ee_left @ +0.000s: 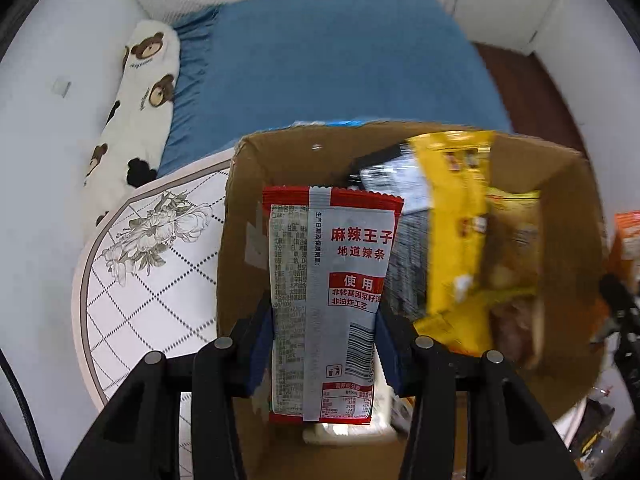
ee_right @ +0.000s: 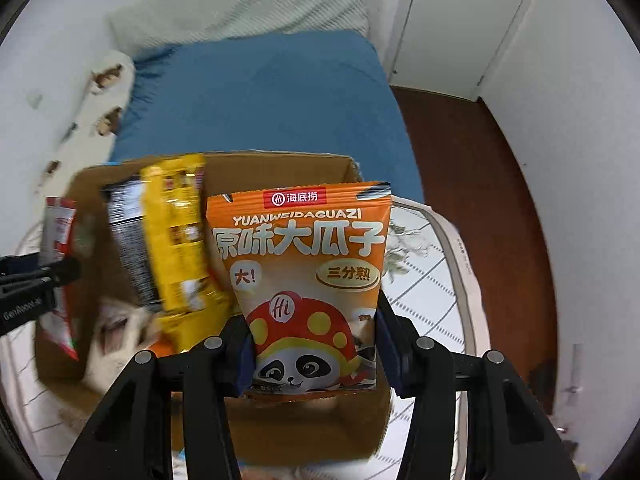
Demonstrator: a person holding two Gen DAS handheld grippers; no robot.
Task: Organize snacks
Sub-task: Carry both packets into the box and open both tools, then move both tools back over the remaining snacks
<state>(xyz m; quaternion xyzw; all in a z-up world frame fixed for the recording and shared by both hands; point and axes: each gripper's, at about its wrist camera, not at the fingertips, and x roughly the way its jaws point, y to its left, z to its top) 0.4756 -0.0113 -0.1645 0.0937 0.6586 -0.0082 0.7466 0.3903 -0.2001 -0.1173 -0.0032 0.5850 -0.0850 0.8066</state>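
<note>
My left gripper (ee_left: 324,344) is shut on a red and silver spicy-strip packet (ee_left: 328,280), held upright over the left part of an open cardboard box (ee_left: 240,216). My right gripper (ee_right: 312,344) is shut on an orange sunflower-seed bag (ee_right: 304,272) with a panda on it, held upright over the right part of the same box (ee_right: 280,160). Inside the box stand a yellow packet (ee_left: 456,224) and a black and silver packet (ee_left: 404,216); they also show in the right wrist view, yellow (ee_right: 180,240) and black (ee_right: 128,240). The left gripper's packet (ee_right: 60,248) shows at the left of that view.
The box sits on a round table with a white quilted flower-print cloth (ee_left: 152,264). Behind it is a bed with a blue sheet (ee_left: 328,56) and a bear-print pillow (ee_left: 140,92). A white door (ee_right: 460,20) and brown floor (ee_right: 480,184) lie to the right.
</note>
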